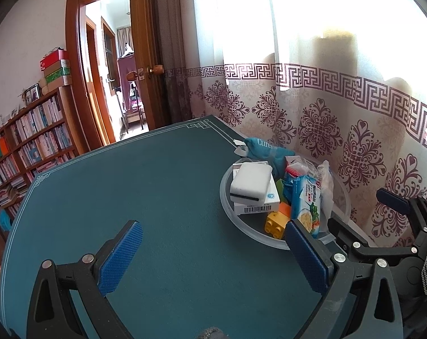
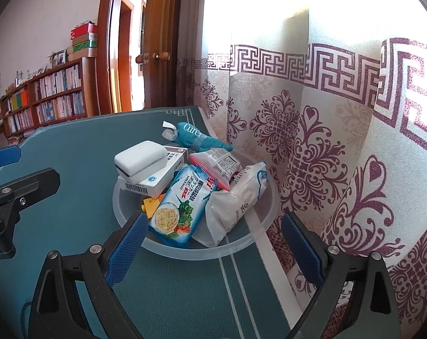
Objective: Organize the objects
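Standing by the table, I saw that most of the tidying looked done: the clear plastic bowl (image 2: 265, 220) sat near the curtain edge of the green table mat (image 1: 128, 183), heaped with things. A white sponge (image 2: 141, 158) lay on top of a white carton (image 2: 157, 180) at the bowl's ten o'clock, a blue cracker packet (image 2: 179, 206) leaned at six o'clock, a white pouch (image 2: 236, 203) at four o'clock, a red-edged sachet (image 2: 213, 163) toward one o'clock, and a teal cloth roll (image 2: 196, 138) hung over the rim at twelve o'clock. Yellow toy bricks (image 1: 275, 223) sat low in the bowl beneath the carton. The left gripper (image 1: 213, 254) hovered over bare mat with its jaws spread and nothing between them; the right gripper (image 2: 213, 251) hung just short of the bowl's near rim, likewise spread and empty. No loose item remained on the mat in either view, so I judged the gathering finished or nearly so.
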`<act>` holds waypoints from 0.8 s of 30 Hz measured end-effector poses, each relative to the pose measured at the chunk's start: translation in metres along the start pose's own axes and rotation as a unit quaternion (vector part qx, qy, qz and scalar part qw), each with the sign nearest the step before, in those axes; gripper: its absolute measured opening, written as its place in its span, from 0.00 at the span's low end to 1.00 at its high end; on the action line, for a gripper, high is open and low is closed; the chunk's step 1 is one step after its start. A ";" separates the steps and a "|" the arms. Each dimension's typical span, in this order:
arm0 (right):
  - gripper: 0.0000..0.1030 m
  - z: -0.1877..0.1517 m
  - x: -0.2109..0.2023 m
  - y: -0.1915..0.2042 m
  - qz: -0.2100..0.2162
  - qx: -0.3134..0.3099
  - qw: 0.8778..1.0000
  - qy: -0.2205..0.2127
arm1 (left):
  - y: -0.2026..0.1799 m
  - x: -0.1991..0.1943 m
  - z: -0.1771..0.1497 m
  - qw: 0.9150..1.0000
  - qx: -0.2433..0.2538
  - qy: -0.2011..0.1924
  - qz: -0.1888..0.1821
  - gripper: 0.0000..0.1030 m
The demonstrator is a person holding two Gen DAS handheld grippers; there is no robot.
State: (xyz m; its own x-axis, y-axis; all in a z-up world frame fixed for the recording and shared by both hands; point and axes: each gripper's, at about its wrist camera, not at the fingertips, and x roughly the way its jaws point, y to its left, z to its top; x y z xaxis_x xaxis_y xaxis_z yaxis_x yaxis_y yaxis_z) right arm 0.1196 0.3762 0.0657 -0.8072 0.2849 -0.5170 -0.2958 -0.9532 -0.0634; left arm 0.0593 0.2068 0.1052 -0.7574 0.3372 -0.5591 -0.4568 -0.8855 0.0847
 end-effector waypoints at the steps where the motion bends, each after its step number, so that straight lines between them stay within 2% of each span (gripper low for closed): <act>1: 0.93 0.000 0.000 0.000 0.000 -0.001 1.000 -0.001 | 0.000 0.001 0.000 1.000 0.000 0.001 -0.001 1.00; 24: 0.93 -0.003 0.004 0.000 0.002 0.003 1.000 0.007 | -0.010 0.006 -0.003 1.000 0.012 0.012 -0.010 1.00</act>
State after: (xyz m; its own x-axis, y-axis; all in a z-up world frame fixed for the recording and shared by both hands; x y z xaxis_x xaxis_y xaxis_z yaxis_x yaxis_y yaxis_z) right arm 0.1178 0.3769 0.0605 -0.8014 0.2790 -0.5291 -0.2951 -0.9538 -0.0559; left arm 0.0605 0.2165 0.0985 -0.7361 0.3475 -0.5808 -0.4833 -0.8707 0.0916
